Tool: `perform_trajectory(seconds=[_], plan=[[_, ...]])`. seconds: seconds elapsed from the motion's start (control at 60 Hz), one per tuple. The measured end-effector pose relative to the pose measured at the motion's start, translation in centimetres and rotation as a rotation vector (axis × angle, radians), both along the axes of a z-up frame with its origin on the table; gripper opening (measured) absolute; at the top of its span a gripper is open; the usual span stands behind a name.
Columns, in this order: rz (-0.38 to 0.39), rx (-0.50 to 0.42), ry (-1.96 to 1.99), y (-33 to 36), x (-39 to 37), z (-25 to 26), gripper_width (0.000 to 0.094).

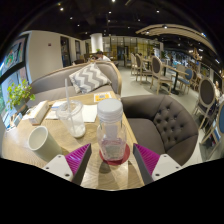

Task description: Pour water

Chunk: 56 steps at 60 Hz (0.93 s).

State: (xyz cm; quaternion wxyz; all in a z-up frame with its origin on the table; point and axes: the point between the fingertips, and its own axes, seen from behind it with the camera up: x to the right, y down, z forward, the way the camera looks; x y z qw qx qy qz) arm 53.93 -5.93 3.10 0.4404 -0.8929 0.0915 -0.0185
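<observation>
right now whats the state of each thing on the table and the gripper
bottle: upright, cap on, between the fingers; contact cannot be told
gripper: fingers either side of the bottle's base
glass: upright on the table, looks empty
mug: upright, contents not visible
table: wooden, papers lying beyond the glass

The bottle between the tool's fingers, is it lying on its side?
No, the bottle stands upright between the tool's fingers, cap on top.
</observation>
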Motion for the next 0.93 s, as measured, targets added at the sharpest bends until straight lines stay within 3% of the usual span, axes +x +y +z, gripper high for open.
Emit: perform_trajectory(seconds=[0.167,0.467,0.933], plan=[[-0.011,-0.071,-0.054,-6.4,-1.0,3.9,0.0853],[0.084,-0.125,-0.091,-17.0,-7.9,11.2,0.0854],[0.047,-0.109,-0.066,-21.2,-11.3,13.2,0.0855]])
